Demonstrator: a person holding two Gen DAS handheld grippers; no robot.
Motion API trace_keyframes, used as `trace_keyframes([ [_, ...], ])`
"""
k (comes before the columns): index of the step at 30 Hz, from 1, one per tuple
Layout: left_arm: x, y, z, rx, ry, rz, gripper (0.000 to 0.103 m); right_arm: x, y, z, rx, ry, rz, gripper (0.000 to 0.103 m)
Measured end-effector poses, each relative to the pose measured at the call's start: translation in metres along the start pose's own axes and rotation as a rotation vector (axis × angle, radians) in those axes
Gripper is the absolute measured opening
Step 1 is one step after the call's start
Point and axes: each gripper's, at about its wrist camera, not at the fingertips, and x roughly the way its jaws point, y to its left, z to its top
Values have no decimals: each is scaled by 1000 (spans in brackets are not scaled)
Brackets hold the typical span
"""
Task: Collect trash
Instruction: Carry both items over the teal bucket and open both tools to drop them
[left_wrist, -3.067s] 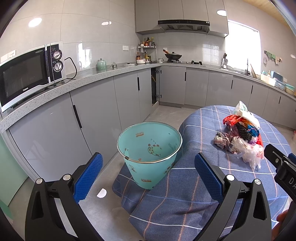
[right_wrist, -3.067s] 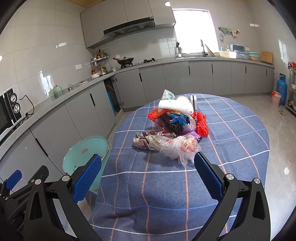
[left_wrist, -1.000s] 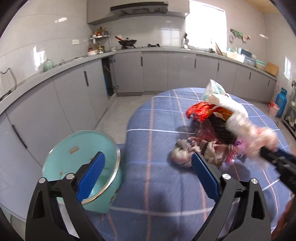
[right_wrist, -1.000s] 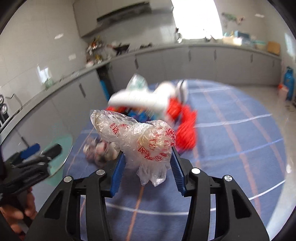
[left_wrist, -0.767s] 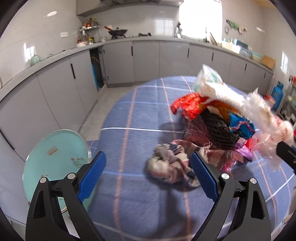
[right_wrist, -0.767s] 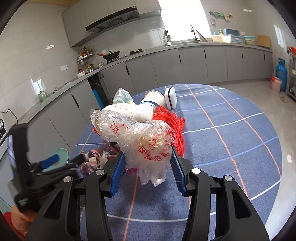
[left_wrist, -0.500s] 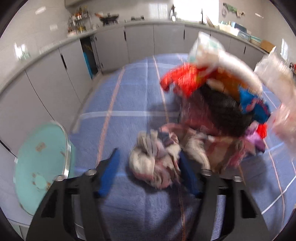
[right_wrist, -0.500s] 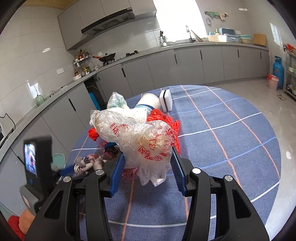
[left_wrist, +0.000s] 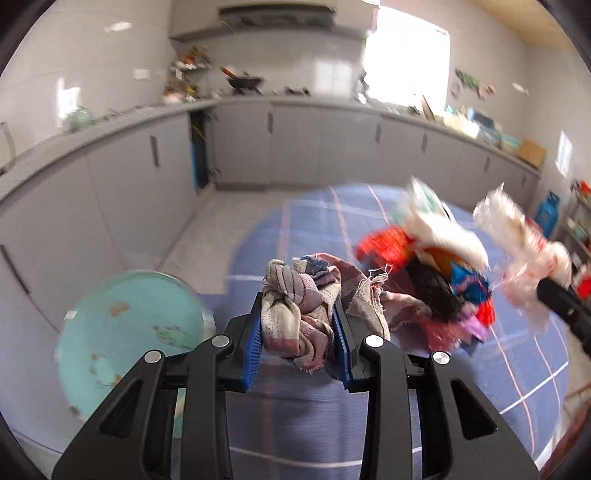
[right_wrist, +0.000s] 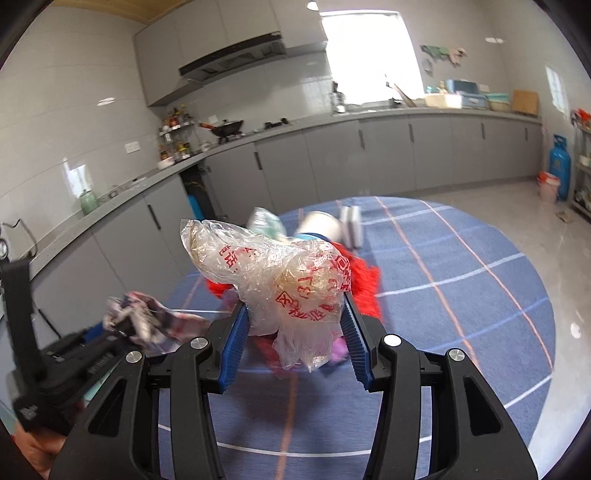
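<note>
My left gripper (left_wrist: 298, 332) is shut on a crumpled plaid rag (left_wrist: 299, 310) and holds it above the blue checked tablecloth (left_wrist: 517, 369). My right gripper (right_wrist: 293, 328) is shut on a clear plastic bag with red print (right_wrist: 288, 280), lifted off the table; that bag also shows in the left wrist view (left_wrist: 524, 266). A pile of trash (left_wrist: 439, 266) with red, black, blue and white pieces lies on the table to the right of the rag. A teal bin (left_wrist: 129, 343) stands on the floor at the table's left edge, below and left of my left gripper.
Grey kitchen cabinets and a counter (left_wrist: 258, 147) run along the back and left. A white roll (right_wrist: 321, 223) and a sponge (right_wrist: 351, 219) lie behind the pile. A blue gas cylinder (right_wrist: 559, 166) and a small bucket (right_wrist: 548, 186) stand on the floor far right.
My left gripper has closed on the plaid rag and lifted it off the table. My right gripper keeps holding the plastic bag and has risen a little.
</note>
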Motion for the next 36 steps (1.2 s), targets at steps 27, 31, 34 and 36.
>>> trace_keyframes([
  [27, -59, 183, -29, -272, -32, 352, 34, 80, 220, -36, -295, 180, 317, 49],
  [31, -47, 193, -36, -284, -5, 342, 34, 97, 234, -44, -322, 225, 309, 50],
  [34, -38, 197, -40, -289, 18, 339, 34, 107, 241, -49, -336, 258, 309, 50],
  [36, -31, 200, -42, -287, 31, 336, 34, 114, 245, -54, -343, 278, 309, 50],
])
